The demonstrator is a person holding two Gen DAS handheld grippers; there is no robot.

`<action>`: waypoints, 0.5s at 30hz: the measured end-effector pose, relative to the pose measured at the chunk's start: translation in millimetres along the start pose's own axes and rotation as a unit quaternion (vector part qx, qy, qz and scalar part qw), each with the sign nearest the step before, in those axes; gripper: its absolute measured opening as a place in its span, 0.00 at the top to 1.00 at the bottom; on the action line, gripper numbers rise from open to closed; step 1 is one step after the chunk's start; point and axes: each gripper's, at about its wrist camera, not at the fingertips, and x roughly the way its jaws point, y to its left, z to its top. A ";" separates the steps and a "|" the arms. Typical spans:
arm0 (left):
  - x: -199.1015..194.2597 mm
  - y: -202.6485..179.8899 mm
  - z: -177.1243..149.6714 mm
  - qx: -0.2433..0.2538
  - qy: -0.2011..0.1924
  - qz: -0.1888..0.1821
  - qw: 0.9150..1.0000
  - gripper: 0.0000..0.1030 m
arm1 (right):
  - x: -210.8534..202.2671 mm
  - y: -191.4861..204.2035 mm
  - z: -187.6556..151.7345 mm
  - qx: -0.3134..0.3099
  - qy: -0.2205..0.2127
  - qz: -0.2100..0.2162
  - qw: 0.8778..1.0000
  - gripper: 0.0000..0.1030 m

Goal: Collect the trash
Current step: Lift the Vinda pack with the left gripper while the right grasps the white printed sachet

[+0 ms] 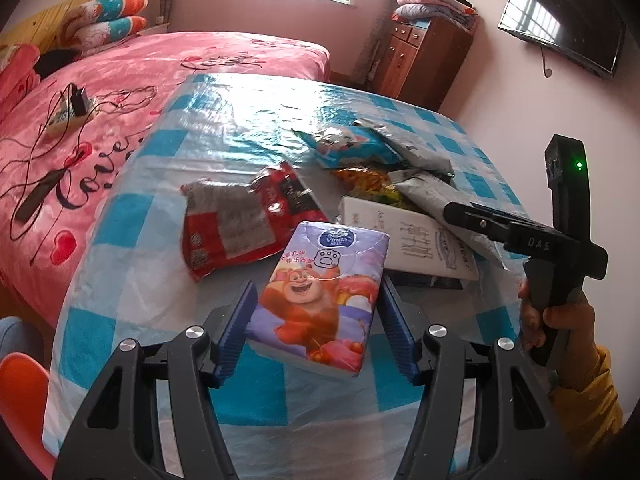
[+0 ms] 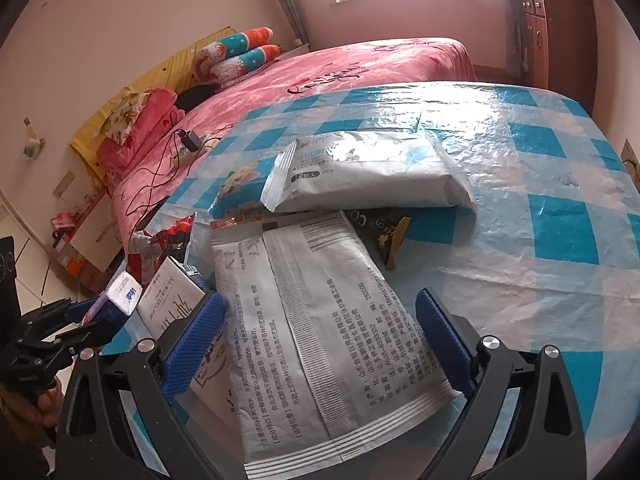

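My left gripper (image 1: pixel 318 312) is shut on a purple tissue pack with a cartoon bear (image 1: pixel 320 296) and holds it above the checked table (image 1: pixel 168 272). The pack also shows in the right wrist view (image 2: pixel 120 300). My right gripper (image 2: pixel 320 340) is open around a flat white printed wrapper (image 2: pixel 316 332), which lies between its blue pads (image 2: pixel 200 336); whether they touch it is unclear. On the table lie a red wrapper (image 1: pixel 236 224), a blue cartoon snack bag (image 1: pixel 352 146), a silvery pouch (image 2: pixel 368 172), a yellow wrapper (image 1: pixel 368 184) and a white booklet (image 1: pixel 408 236).
A pink bed (image 1: pixel 120 120) with cables and a charger (image 1: pixel 76 104) stands left of the table. A wooden cabinet (image 1: pixel 420 60) and a wall TV (image 1: pixel 560 28) are at the back right. An orange chair (image 1: pixel 20 384) is at the near left.
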 end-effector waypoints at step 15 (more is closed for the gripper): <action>-1.9 27.6 -17.2 -0.030 0.001 -0.020 0.999 0.40 | 0.4 11.7 -3.0 -0.021 -0.005 -0.017 1.000 0.17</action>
